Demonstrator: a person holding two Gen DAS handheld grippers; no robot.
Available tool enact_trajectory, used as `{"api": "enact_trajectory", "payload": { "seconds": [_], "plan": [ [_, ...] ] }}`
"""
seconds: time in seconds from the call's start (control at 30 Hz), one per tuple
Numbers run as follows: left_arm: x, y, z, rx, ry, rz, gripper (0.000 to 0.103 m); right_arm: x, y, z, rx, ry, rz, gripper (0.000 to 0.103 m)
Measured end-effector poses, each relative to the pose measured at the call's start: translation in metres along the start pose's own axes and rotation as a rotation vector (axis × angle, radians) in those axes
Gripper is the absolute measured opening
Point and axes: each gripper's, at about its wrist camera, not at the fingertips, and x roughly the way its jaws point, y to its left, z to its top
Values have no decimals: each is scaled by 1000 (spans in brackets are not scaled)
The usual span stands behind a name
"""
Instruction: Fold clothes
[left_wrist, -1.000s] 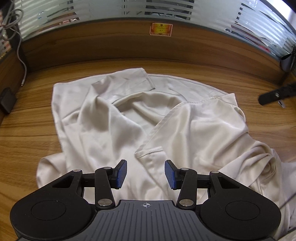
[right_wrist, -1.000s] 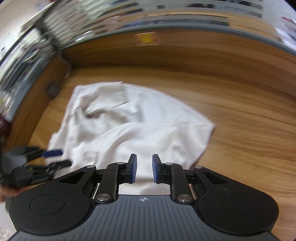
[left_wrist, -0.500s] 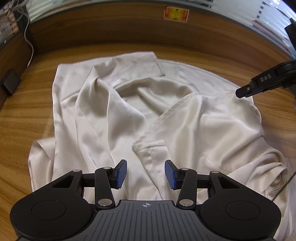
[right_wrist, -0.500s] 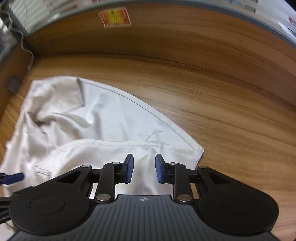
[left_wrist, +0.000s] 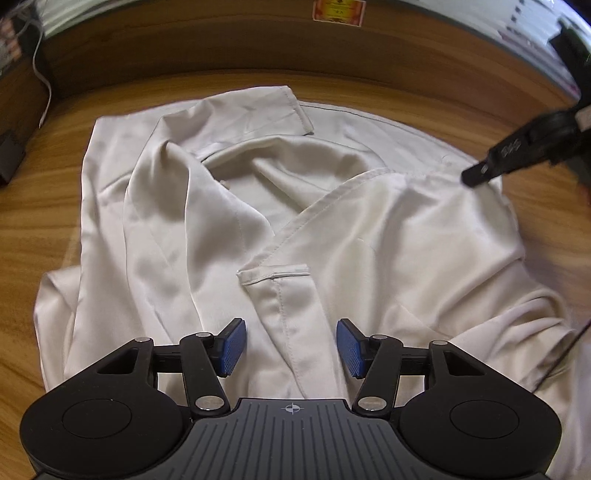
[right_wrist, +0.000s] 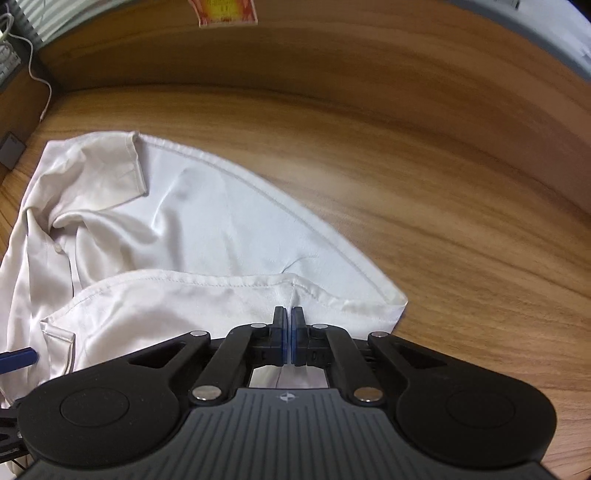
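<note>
Cream-coloured: one shirt (left_wrist: 207, 236), two grippers, right gripper (right_wrist: 289, 332) pinching it.

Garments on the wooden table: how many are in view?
1. A single cream shirt lies crumpled across the wooden table, with the right gripper shut on its hem. Anything beneath its folds is hidden.

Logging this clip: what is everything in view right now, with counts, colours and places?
Cream satin garment: one, crumpled, spread across the table.
Wooden table: one, brown, under the garment.
Red-and-yellow sticker: one, on the wooden back panel.
White cable: one, hanging far left.
Small black box: one, left table edge.
Left gripper: black, blue pads, jaws opening over the garment's placket.
Right gripper: black, shut on the garment's hem.
</note>
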Motion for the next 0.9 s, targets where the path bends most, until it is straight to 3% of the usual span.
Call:
{"api": "enact_trajectory", "payload": {
  "seconds": [0.13,0.2,0.27,0.3,0.5,0.73,0.9],
  "plan": [
    [9,-5,2,10,-6,3,56,-18,-8,0,31,-39,7,2],
    [13,-9,4,34,-13,6,37,-27,-14,-1,46,-59,10,2],
    [14,-11,8,50,-34,11,11,-36,-19,-2,57,-81,7,2],
    [12,-11,12,49,-53,-5,6,-41,-22,-3,62,-93,5,1],
    [2,-20,49,138,-192,-46,5,-80,-60,-5,146,-192,-26,1],
    [2,-46,123,271,-340,-108,5,-123,-122,0,290,-311,-69,1],
    [10,-74,176,326,-411,-126,5,-139,-151,13,326,-375,-127,1]
  ]
}}
